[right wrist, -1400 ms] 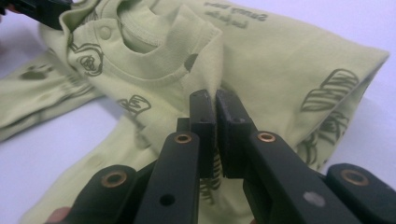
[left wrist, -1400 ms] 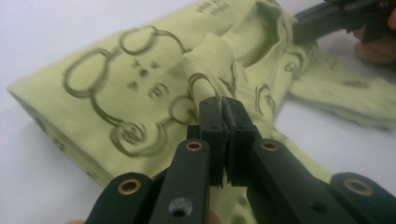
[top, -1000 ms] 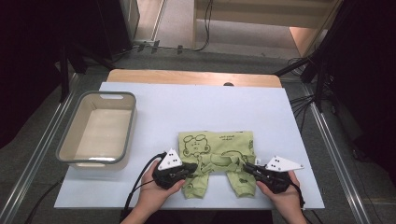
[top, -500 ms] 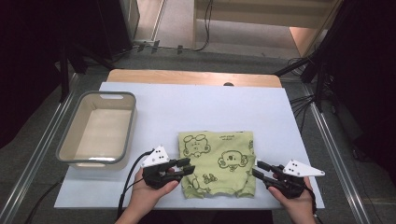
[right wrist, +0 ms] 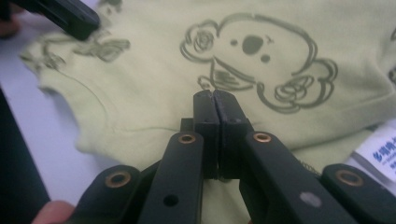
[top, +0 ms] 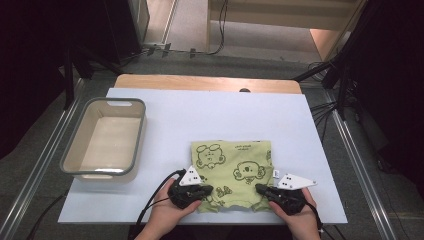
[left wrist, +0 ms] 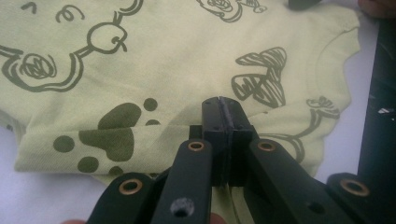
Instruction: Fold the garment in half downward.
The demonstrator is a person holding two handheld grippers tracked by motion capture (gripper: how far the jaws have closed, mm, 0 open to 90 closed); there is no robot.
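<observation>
Left of the green garment (top: 233,170), well apart, sits a seemingly empty grey tub (top: 106,137).

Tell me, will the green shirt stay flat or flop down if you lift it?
The green shirt will probably flop: it is thin cloth, folded and creased on the table. It likely weighs little. The left gripper and right gripper are shut at its near edge, so the middle may sag between them.
</observation>
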